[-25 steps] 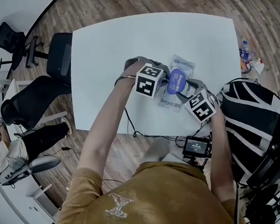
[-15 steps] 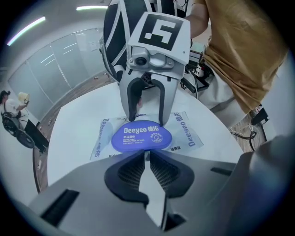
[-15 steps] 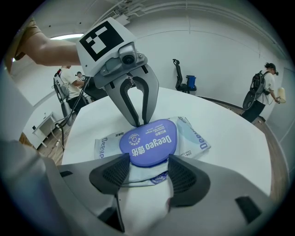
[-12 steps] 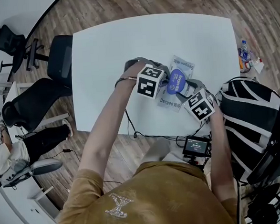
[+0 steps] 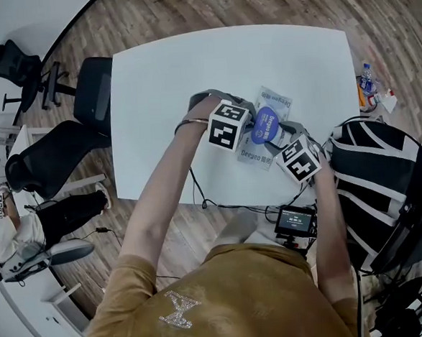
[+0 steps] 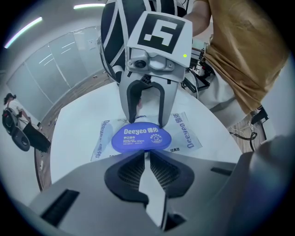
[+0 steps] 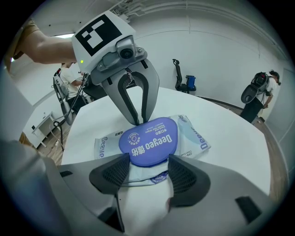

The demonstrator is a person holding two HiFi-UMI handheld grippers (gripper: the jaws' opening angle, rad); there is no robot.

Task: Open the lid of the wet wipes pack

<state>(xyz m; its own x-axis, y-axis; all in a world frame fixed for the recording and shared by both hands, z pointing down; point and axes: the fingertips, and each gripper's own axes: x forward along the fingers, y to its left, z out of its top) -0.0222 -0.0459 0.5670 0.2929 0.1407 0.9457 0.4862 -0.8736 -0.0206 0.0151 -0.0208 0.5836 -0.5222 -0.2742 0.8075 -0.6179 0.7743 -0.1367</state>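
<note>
A wet wipes pack (image 5: 276, 103) lies on the white table (image 5: 190, 72) with its blue oval lid (image 5: 265, 123) on top. In the right gripper view the lid (image 7: 147, 140) is tilted, its near edge raised off the pack (image 7: 196, 138), and white wipes show beneath. My right gripper (image 7: 150, 168) is open, its fingertips either side of that raised edge. My left gripper (image 6: 147, 156) is shut, its tips at the opposite edge of the lid (image 6: 140, 138). Whether it pinches anything is hidden. The two grippers face each other across the pack.
A black bag with white stripes (image 5: 385, 181) stands at the table's right edge. A small monitor (image 5: 295, 221) and cables (image 5: 221, 203) hang at the front edge. Black chairs (image 5: 93, 86) stand to the left, and a bottle (image 5: 367, 81) lies on the floor to the right.
Almost nothing differs. Both grippers stay at the pack, and the right one has edged slightly closer to the lid.
</note>
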